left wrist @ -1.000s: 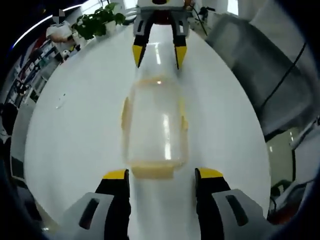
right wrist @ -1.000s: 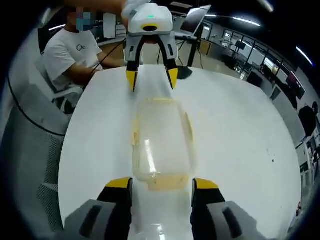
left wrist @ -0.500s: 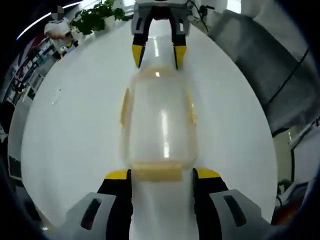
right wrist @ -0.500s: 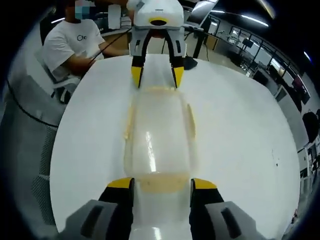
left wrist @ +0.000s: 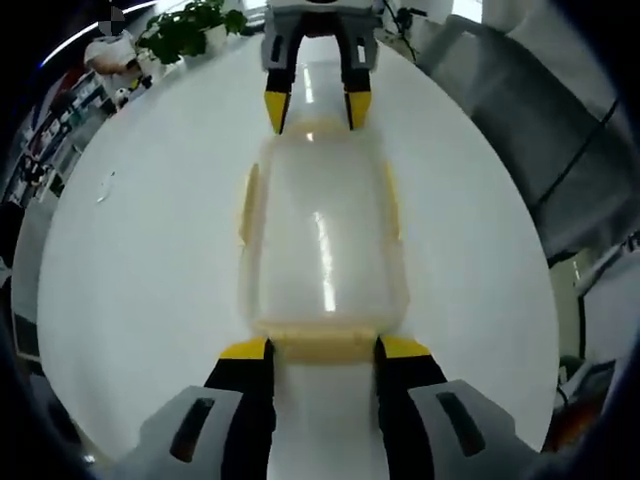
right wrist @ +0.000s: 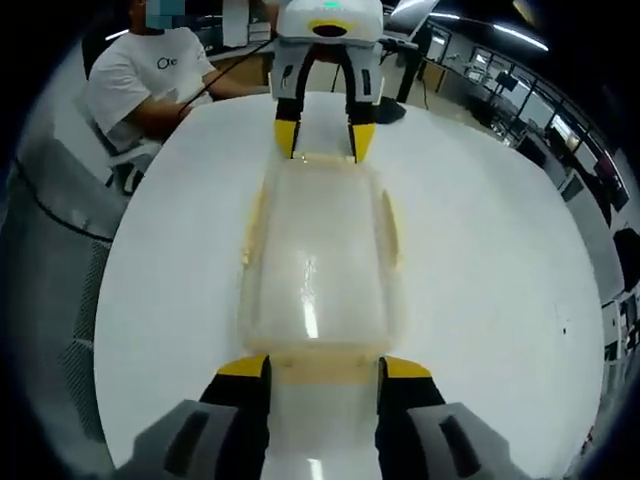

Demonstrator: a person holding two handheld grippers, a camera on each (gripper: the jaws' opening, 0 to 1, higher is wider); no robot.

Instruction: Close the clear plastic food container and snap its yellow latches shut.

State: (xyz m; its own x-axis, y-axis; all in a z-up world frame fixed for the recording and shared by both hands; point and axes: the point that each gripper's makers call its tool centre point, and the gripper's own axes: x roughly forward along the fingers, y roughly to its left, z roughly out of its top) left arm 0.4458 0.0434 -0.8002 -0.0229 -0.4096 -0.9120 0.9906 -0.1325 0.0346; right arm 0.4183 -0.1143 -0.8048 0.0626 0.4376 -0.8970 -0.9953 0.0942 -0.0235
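A clear plastic container point(left wrist: 322, 235) with its lid on lies lengthwise on the white table point(left wrist: 130, 260). Yellow latches show along its long sides point(left wrist: 245, 205) and at each end. My left gripper point(left wrist: 325, 350) is open at the near end, with a jaw on either side of the end latch point(left wrist: 322, 345). My right gripper point(left wrist: 316, 112) is open at the far end, its yellow fingertips point(left wrist: 275, 110) at the container's edge. In the right gripper view the container point(right wrist: 320, 260) runs from my right gripper point(right wrist: 325, 368), which straddles a yellow end latch point(right wrist: 322, 368), to my left gripper point(right wrist: 325, 142).
A potted plant point(left wrist: 185, 30) stands at the table's far edge and a grey chair point(left wrist: 520, 130) beside the table. A person in a white shirt point(right wrist: 150, 75) sits at the table's far end, near another grey chair point(right wrist: 50, 260).
Both grippers have moved in toward the container from its opposite ends, and now the end latches lie between their jaws. The jaws of each have narrowed a little.
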